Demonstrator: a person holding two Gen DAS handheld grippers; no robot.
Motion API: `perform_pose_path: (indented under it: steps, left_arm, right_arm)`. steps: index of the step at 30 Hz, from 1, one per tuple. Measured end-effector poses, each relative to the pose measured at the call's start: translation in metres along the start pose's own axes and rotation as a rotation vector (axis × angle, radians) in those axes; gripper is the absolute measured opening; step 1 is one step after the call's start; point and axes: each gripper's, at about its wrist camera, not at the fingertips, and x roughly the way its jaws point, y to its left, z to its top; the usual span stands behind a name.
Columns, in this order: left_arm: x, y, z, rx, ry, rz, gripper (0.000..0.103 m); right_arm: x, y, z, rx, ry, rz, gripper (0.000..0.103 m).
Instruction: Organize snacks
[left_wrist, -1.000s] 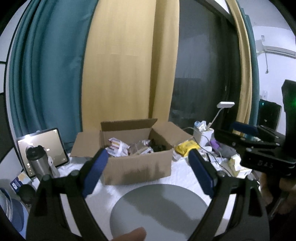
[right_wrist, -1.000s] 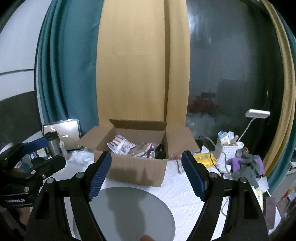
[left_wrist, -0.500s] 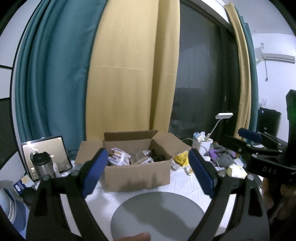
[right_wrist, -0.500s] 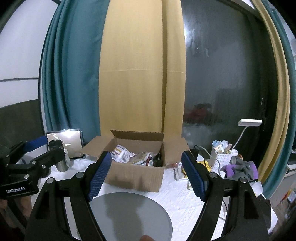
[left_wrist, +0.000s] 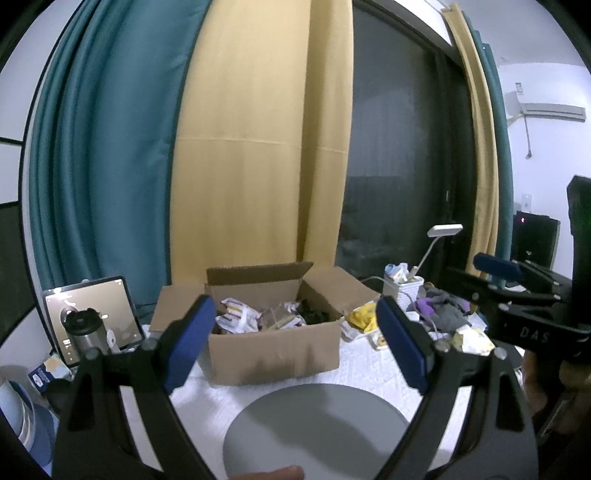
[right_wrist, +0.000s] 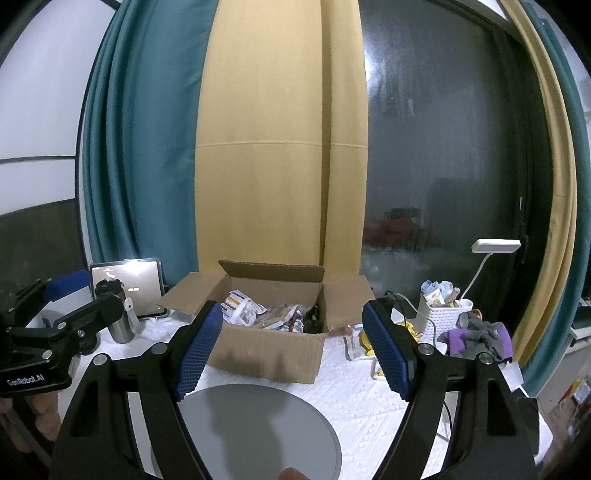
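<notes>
Snacks (left_wrist: 255, 319) are lying heaped inside an open cardboard box (left_wrist: 273, 350) that is sitting on the white-covered worktop (right_wrist: 369, 395), just beyond a round grey plate (left_wrist: 314, 424) that is lying bare. In the left wrist view the box is sitting at about twelve o'clock between the blue fingers (left_wrist: 188, 350) of the left gripper (left_wrist: 295, 350), which are standing spread wide and grasping nothing; in the right wrist view it is sitting at about eleven o'clock from the right gripper (right_wrist: 291, 354), whose fingers are likewise released and empty. Both grippers are hovering short of the box, apart from it, and neither looks clearly nearer; the right one is showing at three o'clock in the left view, the left one at nine o'clock in the right view. The box's long axis is running from nine to three o'clock, across the line of approach, its flaps folded outward. The snacks are showing as small crumpled packets, white with coloured print on the nine o'clock side and darker ones toward three o'clock; single wrappers are too small to tell apart. Reaching them will probably mean going forward over the near wall and down.
</notes>
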Motion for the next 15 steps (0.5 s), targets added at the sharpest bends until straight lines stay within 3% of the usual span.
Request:
perform_pose_path:
  steps: [15]
  left_arm:
    - [-0.0001, 0.0035, 0.0022, -0.004, -0.001, -0.006, 0.09]
  right_arm:
    - [-0.0005, -0.0019, -0.0003, 0.0, 0.0, 0.0, 0.081]
